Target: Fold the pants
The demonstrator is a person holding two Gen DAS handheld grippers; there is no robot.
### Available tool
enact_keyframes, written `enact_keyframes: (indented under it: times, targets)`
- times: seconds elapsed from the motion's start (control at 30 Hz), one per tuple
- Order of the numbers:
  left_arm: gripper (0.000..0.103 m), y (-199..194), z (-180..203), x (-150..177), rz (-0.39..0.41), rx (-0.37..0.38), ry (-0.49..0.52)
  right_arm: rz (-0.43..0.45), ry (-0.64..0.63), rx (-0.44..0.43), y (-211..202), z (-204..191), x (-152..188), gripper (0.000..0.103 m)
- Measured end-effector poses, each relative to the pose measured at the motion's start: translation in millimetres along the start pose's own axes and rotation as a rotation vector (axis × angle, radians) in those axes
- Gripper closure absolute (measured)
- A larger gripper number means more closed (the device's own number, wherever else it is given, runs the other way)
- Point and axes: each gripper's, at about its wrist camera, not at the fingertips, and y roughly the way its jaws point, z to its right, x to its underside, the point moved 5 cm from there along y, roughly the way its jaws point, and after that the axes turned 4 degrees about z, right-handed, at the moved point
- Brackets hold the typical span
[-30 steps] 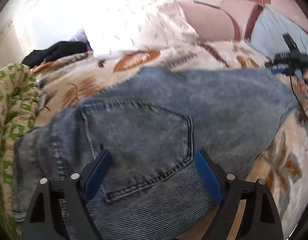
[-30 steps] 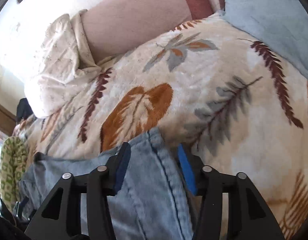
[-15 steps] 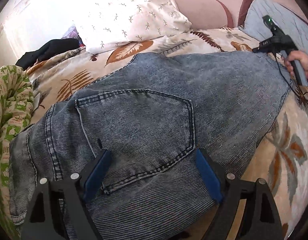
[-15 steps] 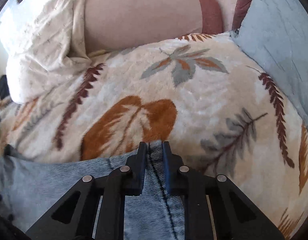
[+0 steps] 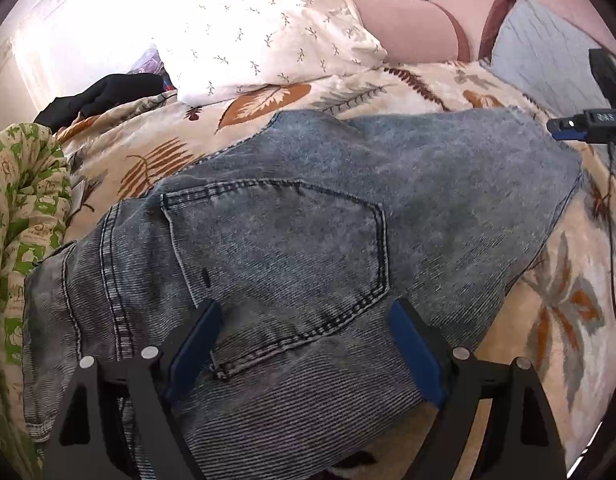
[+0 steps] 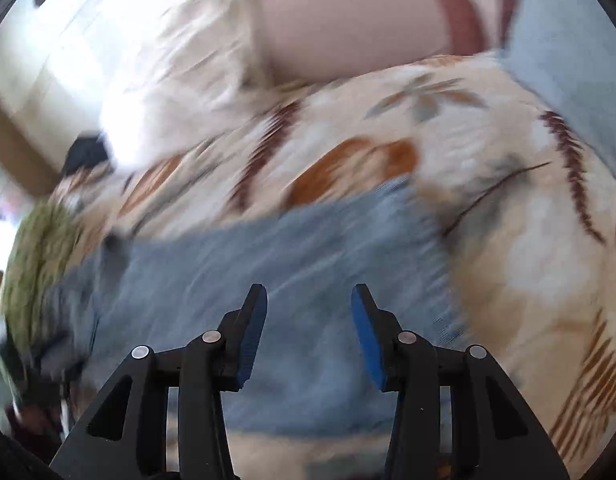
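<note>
The blue denim pants (image 5: 308, 240) lie folded on a leaf-patterned blanket (image 5: 568, 312), back pocket up. My left gripper (image 5: 303, 344) is open, its blue pads either side of the pocket's lower corner, just above the fabric. My right gripper (image 6: 308, 328) is open and empty above the pants (image 6: 267, 280); this view is motion-blurred. The right gripper also shows in the left wrist view (image 5: 588, 124) at the far right, beside the pants' far edge.
A white patterned pillow (image 5: 267, 28) and pink cushions (image 5: 408, 28) lie at the back. A grey-blue pillow (image 5: 548, 56) is back right. A green patterned cloth (image 5: 19, 208) is bunched at the left. A black garment (image 5: 103, 92) lies back left.
My right gripper, shut on the pants' edge half a second ago, has opened, let go and pulled back. The left gripper stays open over the pocket.
</note>
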Motion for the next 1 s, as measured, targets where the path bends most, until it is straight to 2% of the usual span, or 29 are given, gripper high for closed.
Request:
enact_keyframes:
  times: [0.07,0.17,0.23,0.27,0.43,0.47,0.5,0.53,0.57,0.63,0.7,0.73,0.8,0.9,1.0]
  targets:
    - [0.015,-1,0,1,-0.001,-0.004,0.008,-0.033,-0.037,0.006,9,-24,19,0.06]
    - [0.015,-4,-3,4,-0.012,-0.002,0.015,-0.108,-0.161,0.11,34,-51,56,0.06]
    - [0.015,-5,-6,7,-0.015,0.008,0.016,-0.04,-0.238,0.168,28,-57,72,0.06]
    - [0.015,-6,-7,9,-0.017,0.012,0.016,-0.039,-0.251,0.18,24,-57,79,0.06]
    - [0.015,-12,-13,10,-0.025,0.034,-0.015,-0.065,-0.195,0.113,3,-41,85,0.06]
    - [0.016,-14,-14,11,-0.026,0.044,-0.031,-0.066,-0.162,0.078,-4,-38,85,0.059]
    - [0.016,-18,-16,11,-0.023,0.056,-0.051,-0.043,-0.066,0.003,-18,-27,81,0.059]
    - [0.016,-23,-18,11,-0.017,0.064,-0.071,-0.01,0.008,-0.035,-26,-18,79,0.059]
    - [0.016,-28,-20,11,-0.001,0.065,-0.092,0.027,0.101,-0.072,-37,-4,76,0.055]
    - [0.016,-40,-21,4,0.05,0.059,-0.114,0.082,0.315,-0.2,-58,29,77,0.049]
    - [0.016,-53,-16,-14,0.109,0.048,-0.117,0.118,0.486,-0.311,-67,54,81,0.04]
    - [0.015,-58,-10,-27,0.134,0.06,-0.123,0.132,0.543,-0.337,-67,63,82,0.037]
    - [0.012,-61,6,-54,0.133,0.116,-0.122,0.145,0.655,-0.357,-66,82,87,0.035]
    - [0.008,-49,45,-101,0.109,0.122,-0.027,0.138,0.812,-0.411,-56,102,96,0.035]
    - [0.007,-26,84,-144,0.085,0.123,0.079,0.144,0.902,-0.398,-49,111,103,0.033]
